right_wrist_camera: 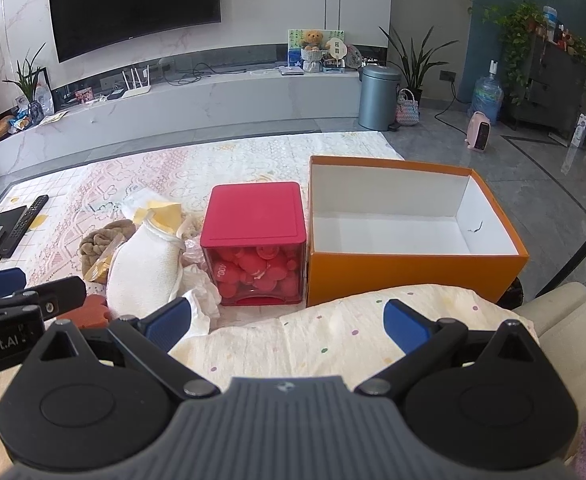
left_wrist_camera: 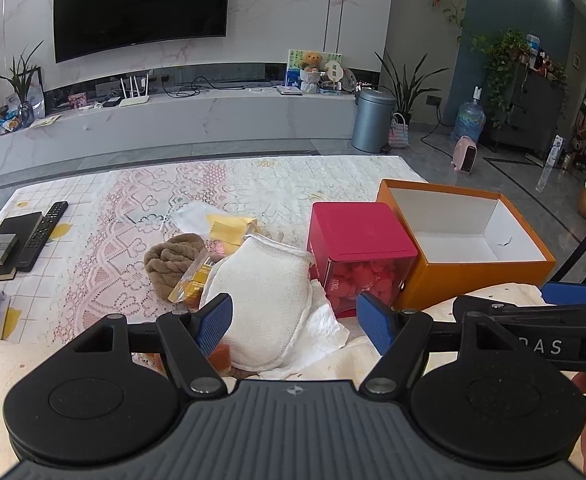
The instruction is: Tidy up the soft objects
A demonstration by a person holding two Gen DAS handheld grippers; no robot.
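A pile of soft things lies on the lace-covered table (left_wrist_camera: 113, 216): a white towelling mitt (left_wrist_camera: 261, 300) (right_wrist_camera: 145, 272), a brown knotted cloth (left_wrist_camera: 173, 258) (right_wrist_camera: 101, 240), a yellow cloth (left_wrist_camera: 229, 228) and white tissue (left_wrist_camera: 321, 328). An open orange box (left_wrist_camera: 473, 276) (right_wrist_camera: 413, 276) with a white, empty inside stands at the right. My left gripper (left_wrist_camera: 295, 326) is open, its fingers either side of the mitt's near end. My right gripper (right_wrist_camera: 289, 324) is open and empty above a dotted cream cushion (right_wrist_camera: 333, 336).
A red-lidded clear cube (left_wrist_camera: 357, 256) (right_wrist_camera: 257, 248) full of red pieces stands between the pile and the orange box. A remote (left_wrist_camera: 43, 230) and dark boxes lie at the table's far left. An orange sponge-like piece (right_wrist_camera: 89, 312) sits by the mitt.
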